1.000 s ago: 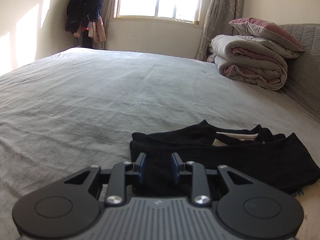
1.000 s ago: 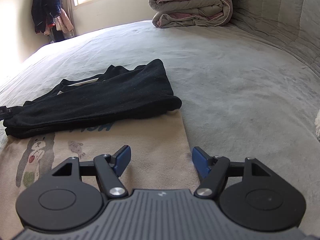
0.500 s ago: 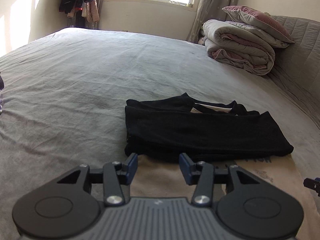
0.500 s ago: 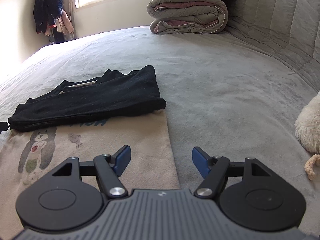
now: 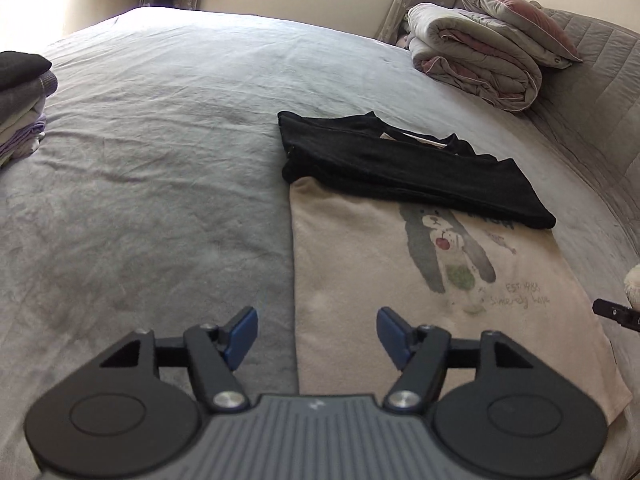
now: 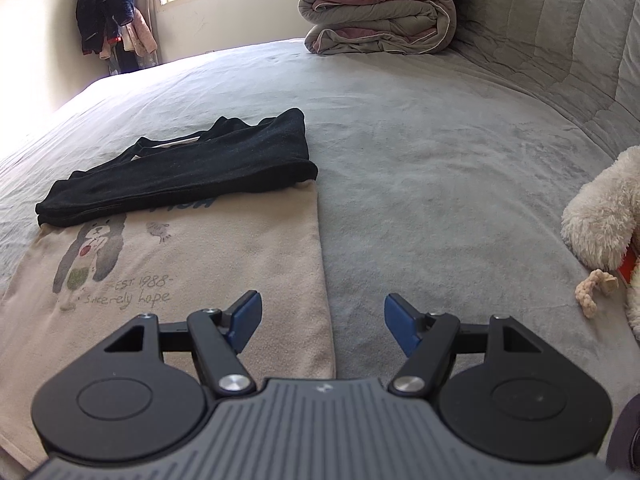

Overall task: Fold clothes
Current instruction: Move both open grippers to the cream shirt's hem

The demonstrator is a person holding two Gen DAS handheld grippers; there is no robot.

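Observation:
A beige garment (image 5: pixel 360 264) with a rabbit print lies flat on the grey bed; its black sleeves (image 5: pixel 400 164) are folded across its top. The same beige garment (image 6: pixel 192 256) and black sleeves (image 6: pixel 192 172) show in the right wrist view. My left gripper (image 5: pixel 314 334) is open over the garment's near left edge, holding nothing. My right gripper (image 6: pixel 322 322) is open above the near right edge, also with nothing in it. A tip of the right gripper (image 5: pixel 616 313) shows at the right of the left wrist view.
A stack of folded clothes (image 5: pixel 22 96) sits at the bed's left side. A rolled duvet (image 5: pixel 476 56) with a pillow (image 5: pixel 516 16) lies at the headboard end. A white plush toy (image 6: pixel 604 220) lies on the right. Clothes (image 6: pixel 108 12) hang in the far corner.
My left gripper opened, let go of the black sleeves, and drew back toward the garment's near edge. The right gripper also drew back, staying open. The sleeves now lie folded across the top.

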